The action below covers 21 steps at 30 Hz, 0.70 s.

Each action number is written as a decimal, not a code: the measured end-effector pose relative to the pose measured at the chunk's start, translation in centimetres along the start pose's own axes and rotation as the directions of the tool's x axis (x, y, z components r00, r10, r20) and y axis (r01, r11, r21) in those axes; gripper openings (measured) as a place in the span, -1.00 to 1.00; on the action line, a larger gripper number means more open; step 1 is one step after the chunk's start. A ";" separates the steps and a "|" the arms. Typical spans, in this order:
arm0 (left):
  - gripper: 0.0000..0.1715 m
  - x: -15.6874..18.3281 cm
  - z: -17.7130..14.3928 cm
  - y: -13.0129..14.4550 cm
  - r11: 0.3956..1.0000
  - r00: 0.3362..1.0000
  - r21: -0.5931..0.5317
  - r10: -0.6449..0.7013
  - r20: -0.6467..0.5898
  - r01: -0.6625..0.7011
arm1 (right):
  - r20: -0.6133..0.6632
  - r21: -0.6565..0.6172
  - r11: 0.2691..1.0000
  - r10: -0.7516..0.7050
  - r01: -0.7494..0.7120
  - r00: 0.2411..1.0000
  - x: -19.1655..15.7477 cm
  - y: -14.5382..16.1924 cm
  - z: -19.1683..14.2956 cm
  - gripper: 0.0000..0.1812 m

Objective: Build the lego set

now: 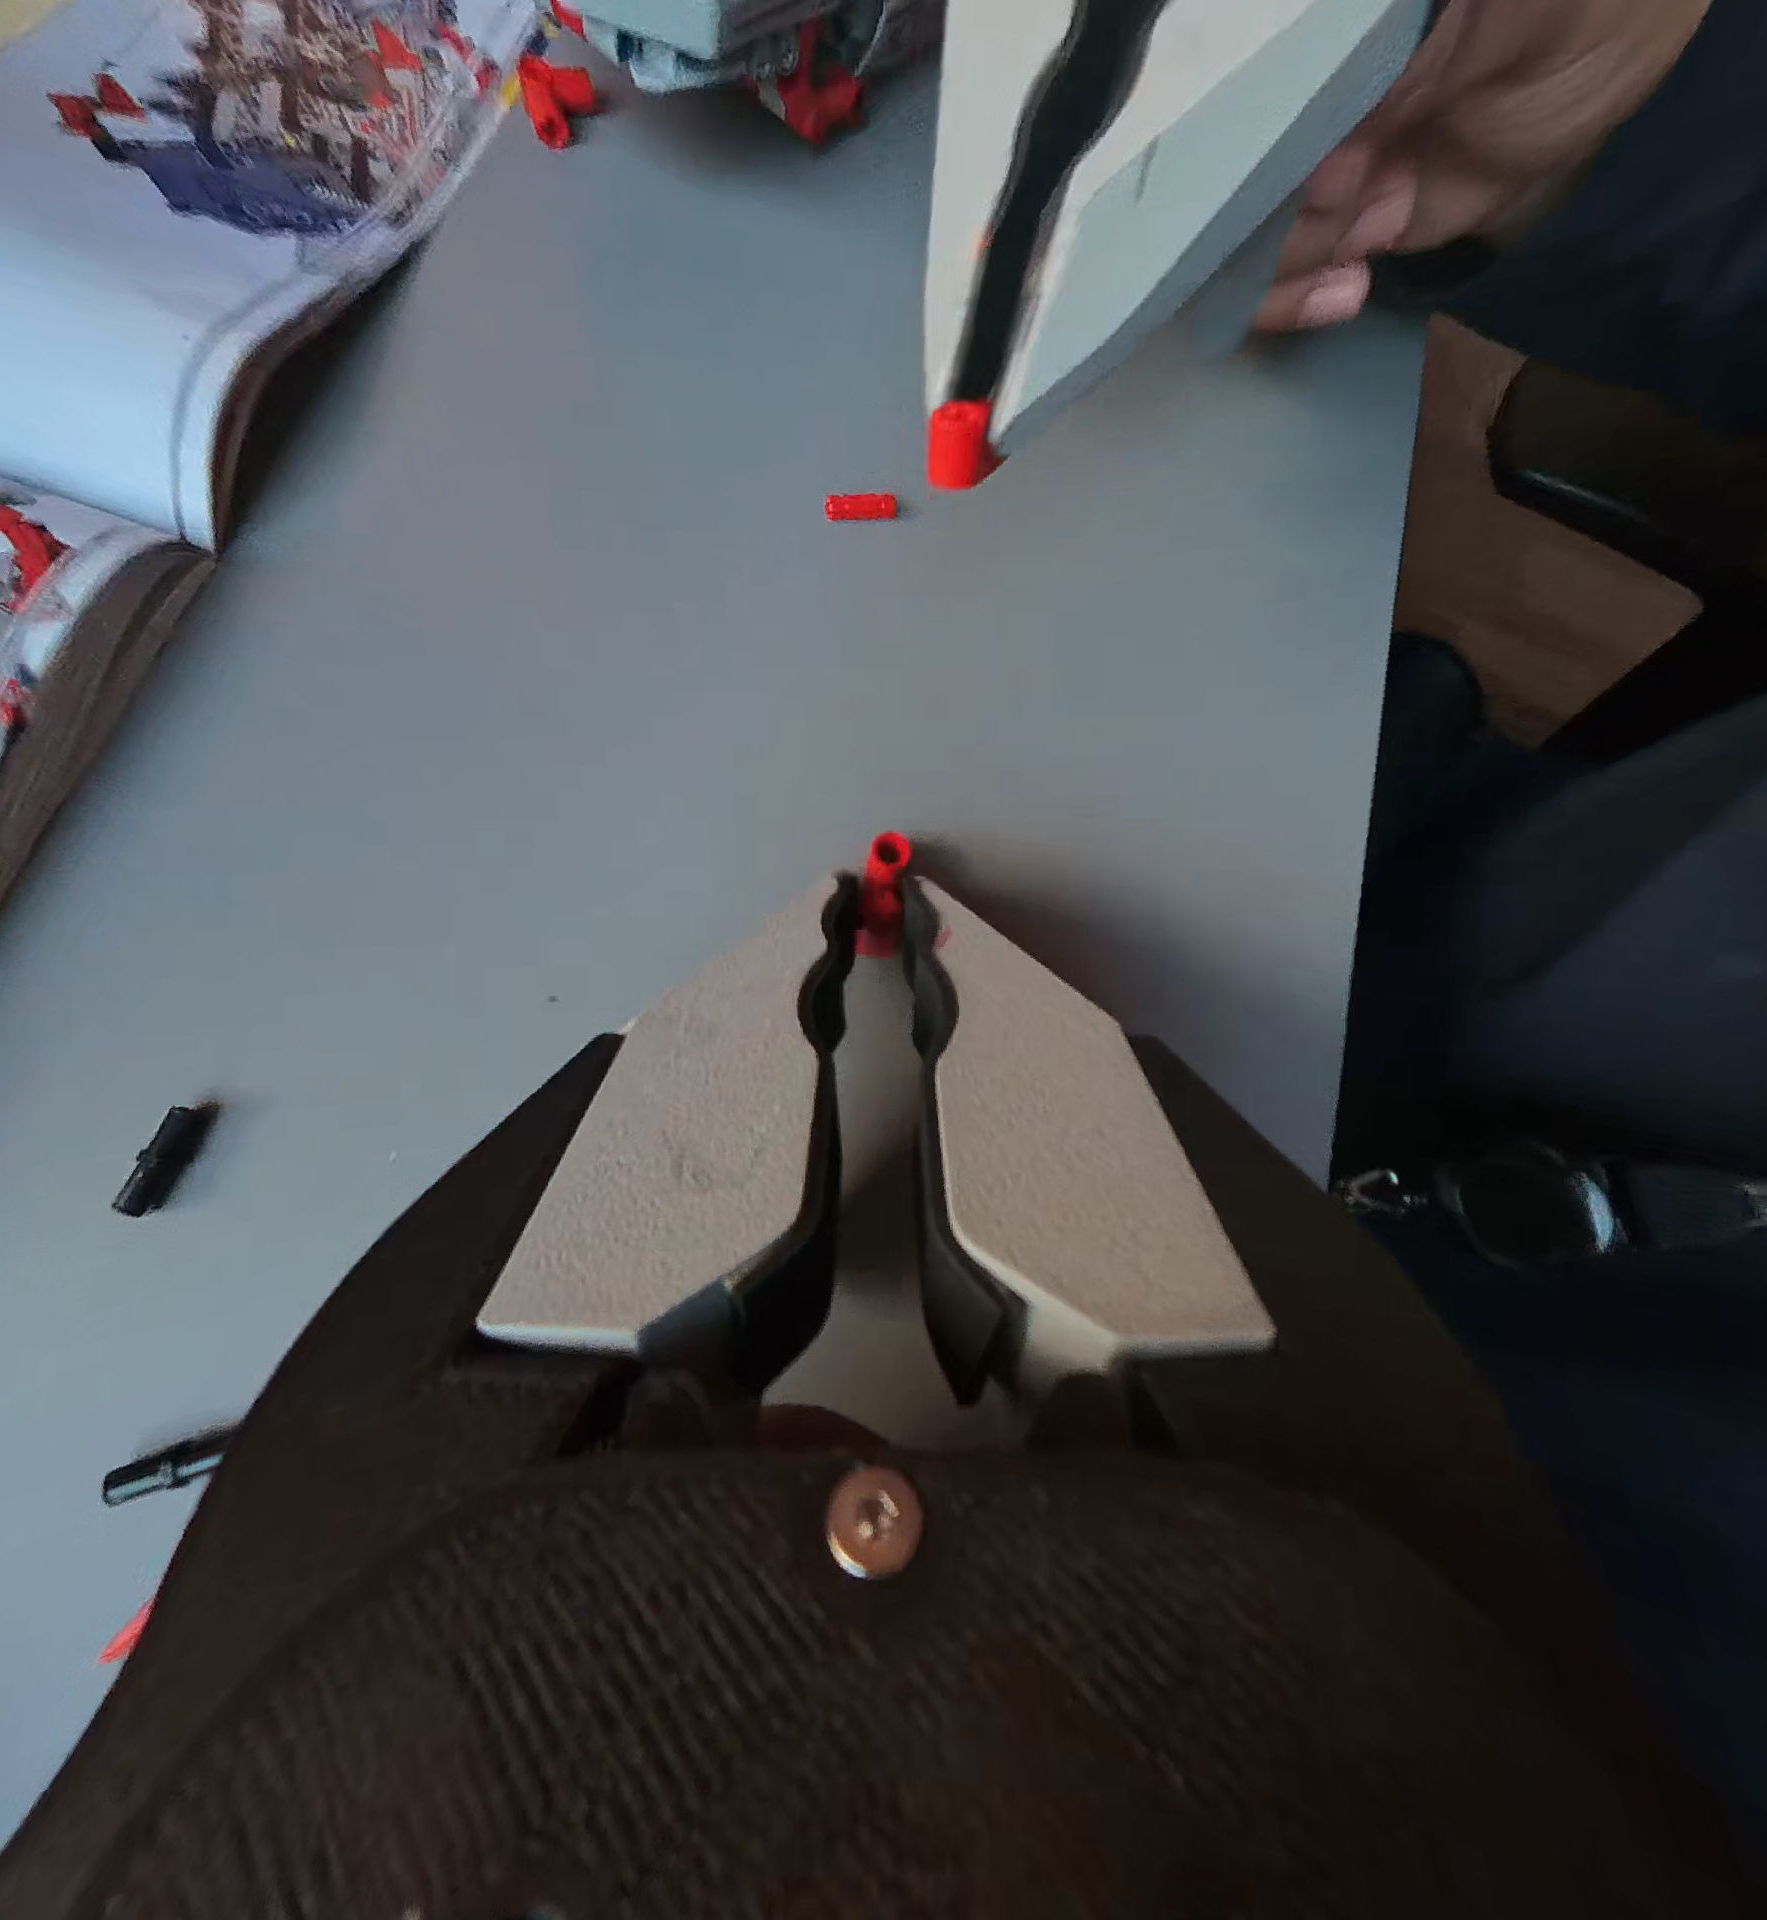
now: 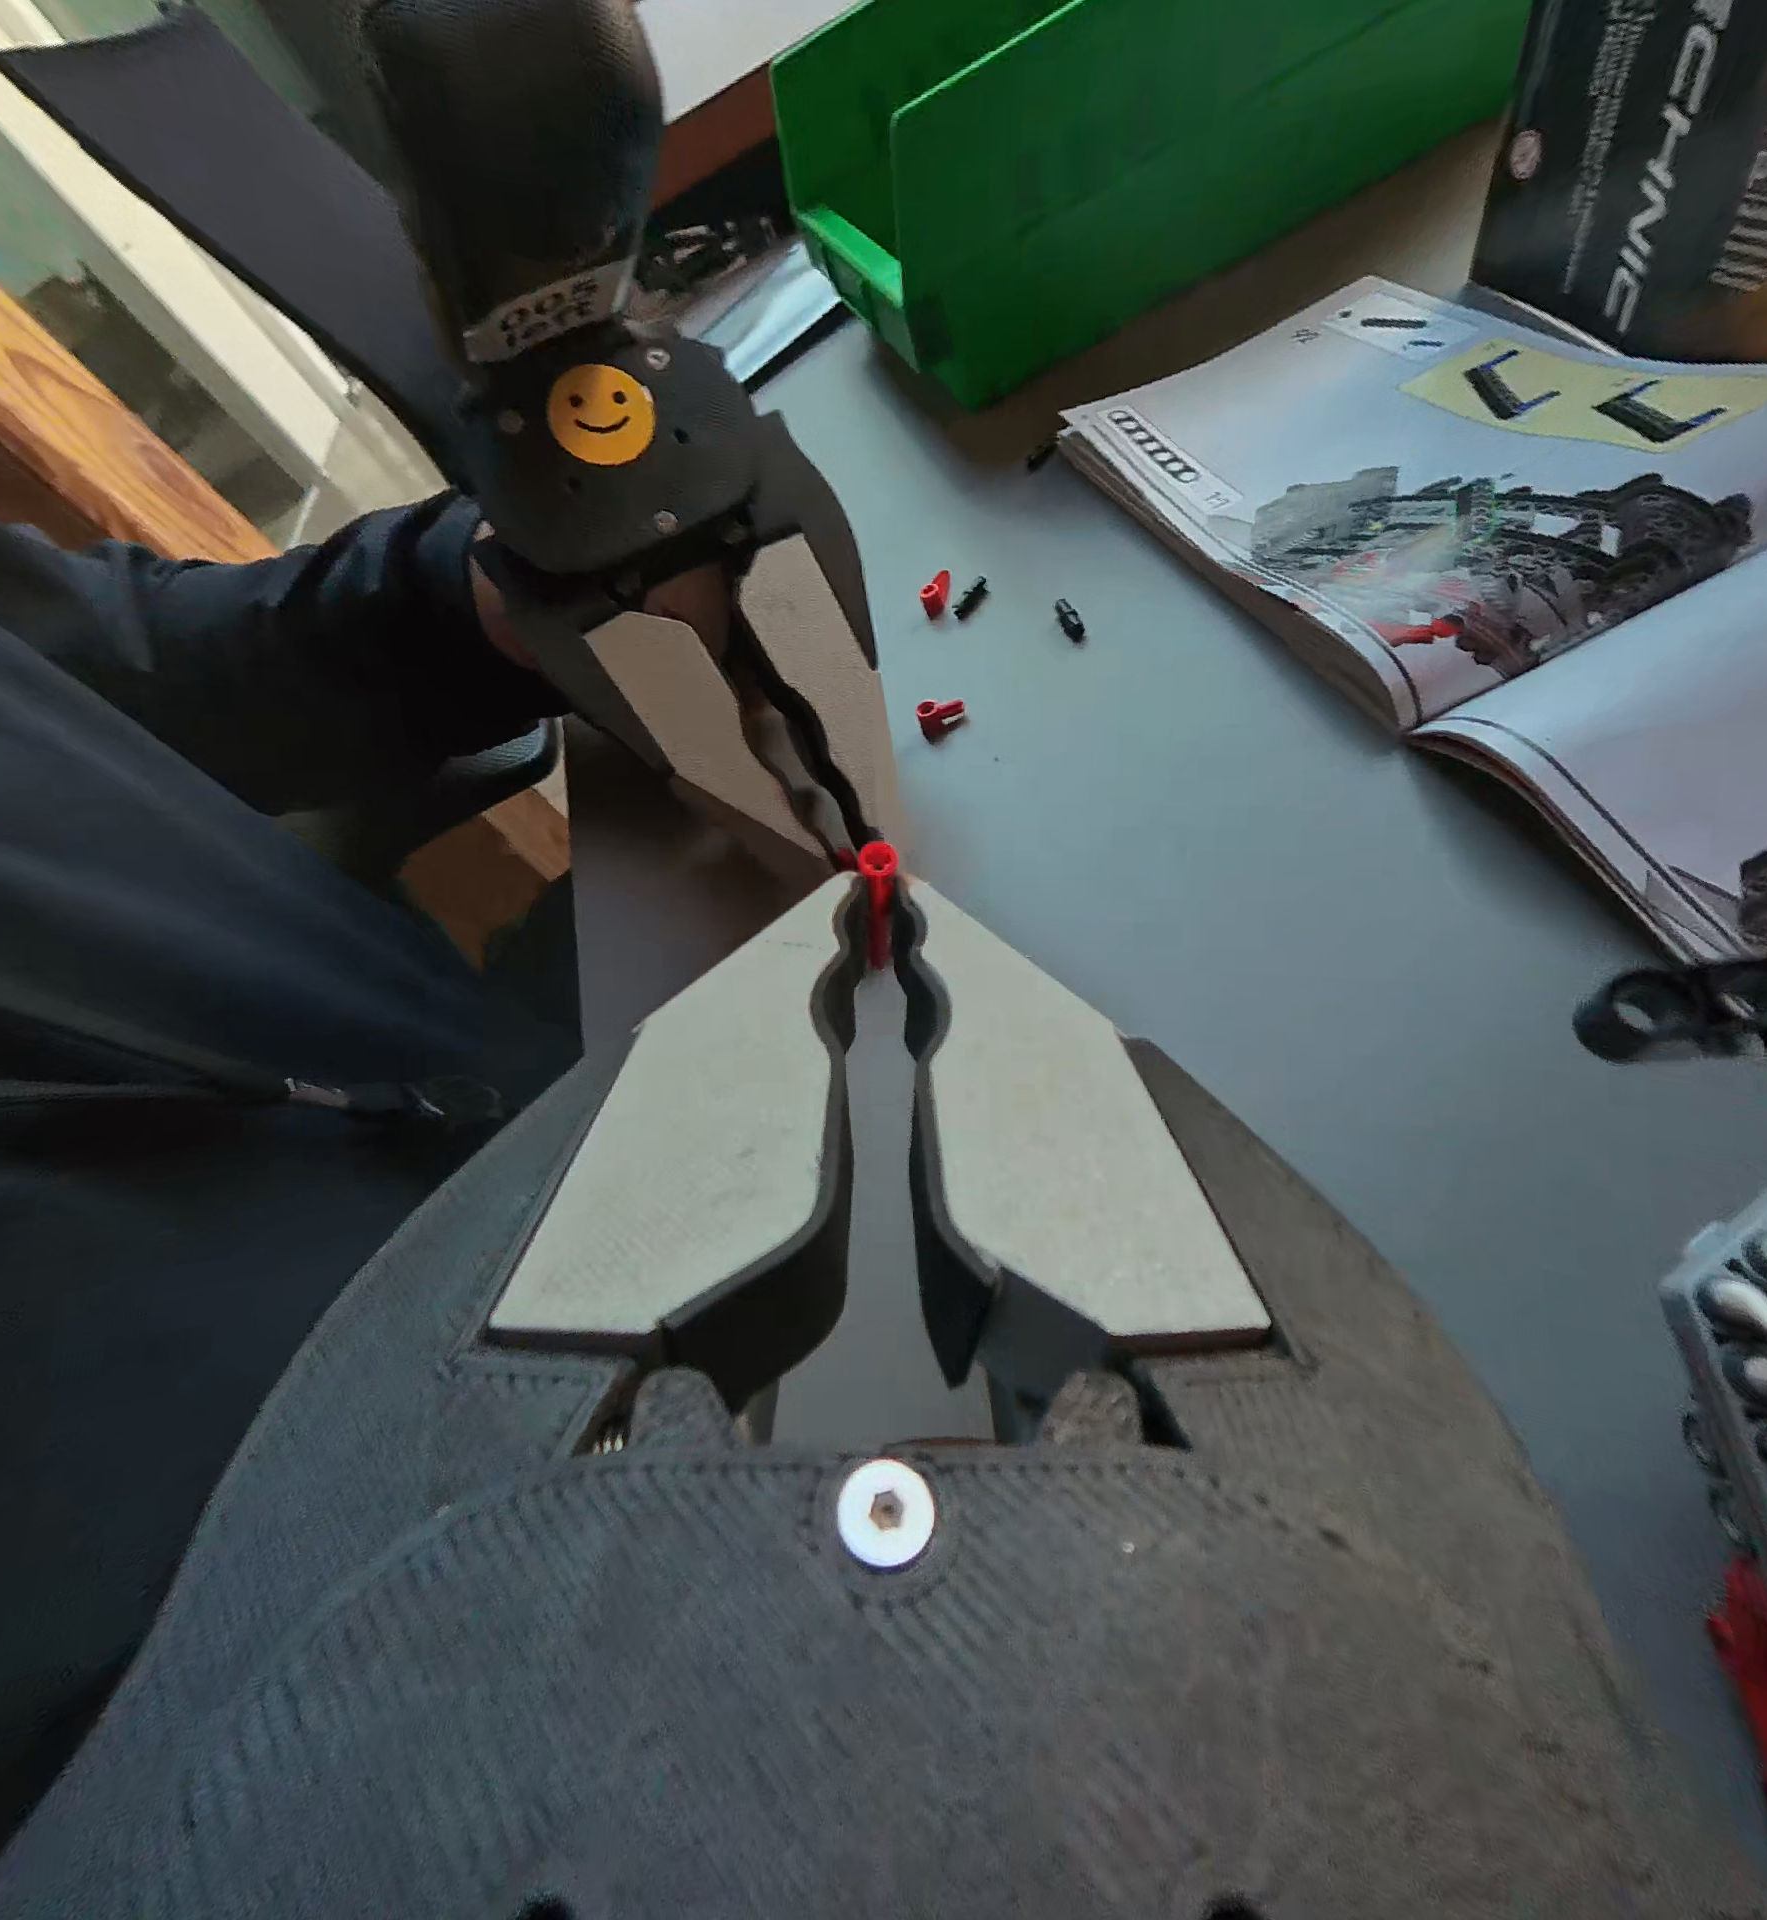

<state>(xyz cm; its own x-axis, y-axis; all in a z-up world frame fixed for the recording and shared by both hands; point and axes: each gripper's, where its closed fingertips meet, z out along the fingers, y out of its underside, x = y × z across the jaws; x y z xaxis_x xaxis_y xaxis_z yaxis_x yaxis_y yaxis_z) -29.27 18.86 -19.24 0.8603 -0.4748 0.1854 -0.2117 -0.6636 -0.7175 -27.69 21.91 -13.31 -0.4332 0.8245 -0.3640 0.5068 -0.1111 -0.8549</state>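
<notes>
Red connector point(image 1: 884, 883) sits pinched in the left gripper point(image 1: 877, 914), long axis pointing forward along its fingers. Straight ahead, well apart, the right gripper point(image 1: 962, 442) clamps another red piece point(image 1: 957, 447); a loose red pin point(image 1: 860, 507) lies just beside it.

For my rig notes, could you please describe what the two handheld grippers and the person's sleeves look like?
Both grippers, the left gripper and the right gripper, have dark ribbed printed bodies, pale grey wedge-shaped fingers with wavy black inner linings, and a round screw at the base. The left one bears a yellow smiley sticker and a tag. The sleeve is dark navy.
</notes>
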 end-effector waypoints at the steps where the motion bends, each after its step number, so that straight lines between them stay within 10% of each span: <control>1: -0.95 0.2 0.1 0.1 1.000 1.000 -0.005 0.002 -0.019 -0.002 | 0.034 -0.009 1.000 0.000 0.001 0.999 -0.4 0.0 0.2 -1.00; 21: -0.84 0.6 -0.9 0.8 1.000 0.998 -0.008 0.018 -0.057 -0.018 | 0.077 -0.301 0.932 -0.190 0.205 0.979 -0.6 4.0 5.2 -1.00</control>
<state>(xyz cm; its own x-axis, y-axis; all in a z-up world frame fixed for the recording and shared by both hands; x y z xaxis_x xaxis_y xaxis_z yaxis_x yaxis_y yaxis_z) -29.29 17.50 -19.15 0.8286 -0.5187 0.2104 -0.2310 -0.6593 -0.7155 -29.22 18.08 -18.45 -0.5779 0.7852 -0.2224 0.6076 0.2320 -0.7596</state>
